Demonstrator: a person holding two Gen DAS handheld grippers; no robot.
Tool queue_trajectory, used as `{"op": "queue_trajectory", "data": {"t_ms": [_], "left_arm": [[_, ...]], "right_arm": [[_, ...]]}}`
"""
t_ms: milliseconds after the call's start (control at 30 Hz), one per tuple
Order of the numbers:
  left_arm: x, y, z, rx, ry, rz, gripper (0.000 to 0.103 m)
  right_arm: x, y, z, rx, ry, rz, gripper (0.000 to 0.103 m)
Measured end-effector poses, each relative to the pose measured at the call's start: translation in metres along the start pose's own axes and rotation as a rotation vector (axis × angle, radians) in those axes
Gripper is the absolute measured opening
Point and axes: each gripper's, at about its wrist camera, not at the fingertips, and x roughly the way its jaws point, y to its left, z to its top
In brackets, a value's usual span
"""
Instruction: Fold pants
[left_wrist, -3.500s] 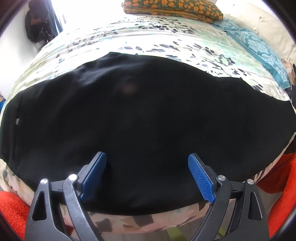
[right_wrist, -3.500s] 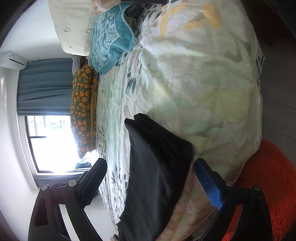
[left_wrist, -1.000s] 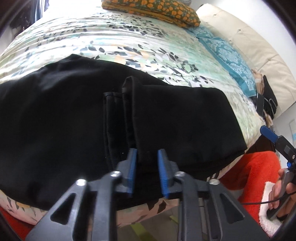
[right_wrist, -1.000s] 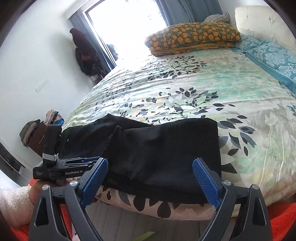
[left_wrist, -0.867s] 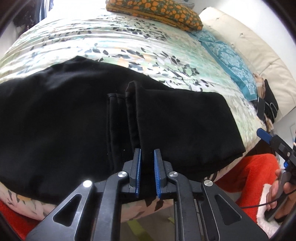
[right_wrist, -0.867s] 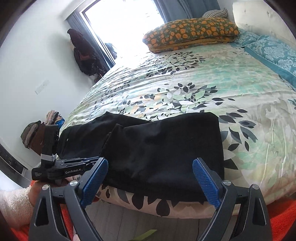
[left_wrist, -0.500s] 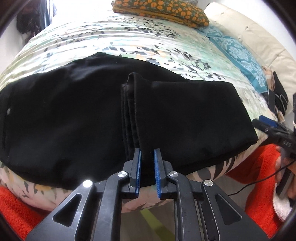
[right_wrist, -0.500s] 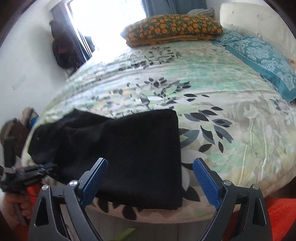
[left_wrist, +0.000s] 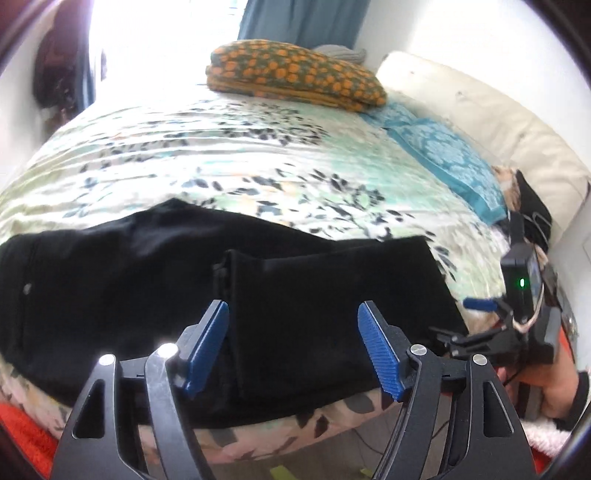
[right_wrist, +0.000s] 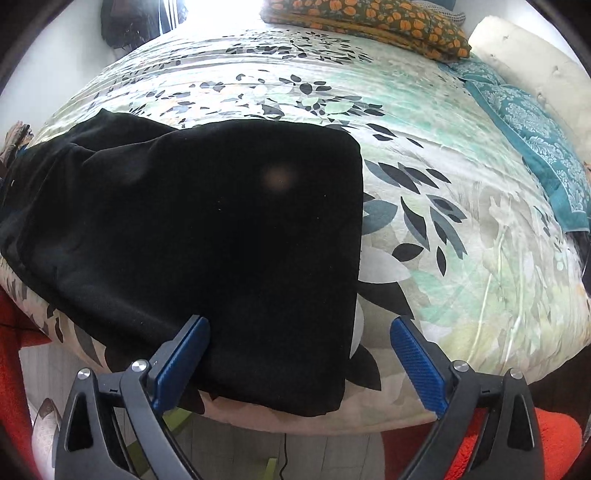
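Black pants (left_wrist: 147, 280) lie along the near edge of the bed, the leg end folded back over the middle as a flat panel (left_wrist: 332, 302). My left gripper (left_wrist: 293, 347) is open and empty, just in front of the folded panel's left edge. In the right wrist view the pants (right_wrist: 207, 229) fill the left half, with the folded corner hanging over the bed edge. My right gripper (right_wrist: 299, 363) is open and empty, straddling that near right corner. The right gripper also shows in the left wrist view (left_wrist: 480, 332), held in a hand.
The bed (right_wrist: 443, 184) has a floral cover. An orange patterned pillow (left_wrist: 295, 74), teal pillows (left_wrist: 443, 155) and a cream headboard (left_wrist: 498, 122) are at the far side. Orange-red rug (right_wrist: 554, 450) lies on the floor below the bed edge.
My left gripper has let go of the folded leg edge and opened, pulling back slightly. My right gripper has moved in close over the folded panel's near right corner.
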Motion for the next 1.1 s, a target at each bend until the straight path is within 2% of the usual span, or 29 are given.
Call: {"op": "queue_trajectory", "data": {"t_ms": [67,133,167,233,300,333,367,433,467,500,633,700,733,767,800,867,900,933,1000,1100], "left_arm": [[0.023,-0.011,-0.007,0.066,0.073,-0.01,0.065],[0.048,-0.009,-0.021,0.065,0.186,-0.024,0.044],[0.057,-0.005,-0.027,0.056,0.234,-0.031,0.043],[0.061,0.001,-0.032,0.061,0.243,-0.042,0.042],[0.06,0.003,-0.028,0.05,0.261,-0.04,0.039],[0.058,0.005,-0.027,0.036,0.263,-0.037,0.037],[0.058,0.008,-0.028,0.025,0.264,-0.036,0.037],[0.055,0.008,-0.031,0.015,0.267,-0.026,0.032],[0.054,0.01,-0.031,0.01,0.267,-0.026,0.032],[0.052,0.011,-0.031,0.004,0.265,-0.028,0.031],[0.048,0.01,-0.03,-0.005,0.263,-0.022,0.031],[0.039,0.009,-0.025,-0.013,0.246,-0.015,0.034],[0.031,0.009,-0.021,-0.019,0.216,-0.013,0.044],[0.024,0.008,-0.016,-0.018,0.182,-0.009,0.051],[0.017,0.007,-0.01,-0.011,0.141,-0.002,0.063],[0.014,0.002,0.005,0.014,0.077,-0.003,0.069],[0.018,0.0,0.014,0.03,0.073,-0.011,0.069],[0.026,-0.002,0.022,0.043,0.078,-0.012,0.069],[0.047,-0.003,0.032,0.06,0.101,-0.018,0.069],[0.087,0.011,0.032,0.04,0.182,0.044,0.066]], "right_arm": [[-0.013,-0.009,0.002,0.039,-0.038,0.003,0.096],[-0.044,-0.021,0.003,0.099,-0.179,0.056,0.096],[-0.061,-0.029,0.003,0.14,-0.259,0.136,0.096],[-0.082,-0.042,0.001,0.209,-0.359,0.376,0.096],[-0.079,-0.04,0.002,0.23,-0.337,0.573,0.096],[-0.069,-0.033,0.002,0.222,-0.281,0.636,0.096],[-0.056,-0.024,0.001,0.211,-0.205,0.662,0.092],[-0.023,-0.003,-0.007,0.183,-0.001,0.633,0.082],[-0.009,0.003,-0.016,0.179,0.092,0.61,0.081],[-0.005,0.004,-0.023,0.187,0.105,0.612,0.081],[-0.009,-0.008,-0.023,0.266,0.125,0.669,0.079],[-0.019,-0.034,-0.023,0.393,0.068,0.76,0.079],[-0.028,-0.052,-0.022,0.468,-0.005,0.809,0.079],[-0.038,-0.072,-0.018,0.528,-0.077,0.821,0.08],[-0.045,-0.089,-0.01,0.56,-0.131,0.803,0.08],[-0.049,-0.11,0.015,0.554,-0.166,0.753,0.08],[-0.047,-0.114,0.029,0.54,-0.162,0.745,0.081],[-0.039,-0.114,0.043,0.525,-0.138,0.773,0.083],[-0.01,-0.107,0.067,0.525,-0.041,0.837,0.083],[0.04,-0.094,0.089,0.535,0.064,0.834,0.083]]}}
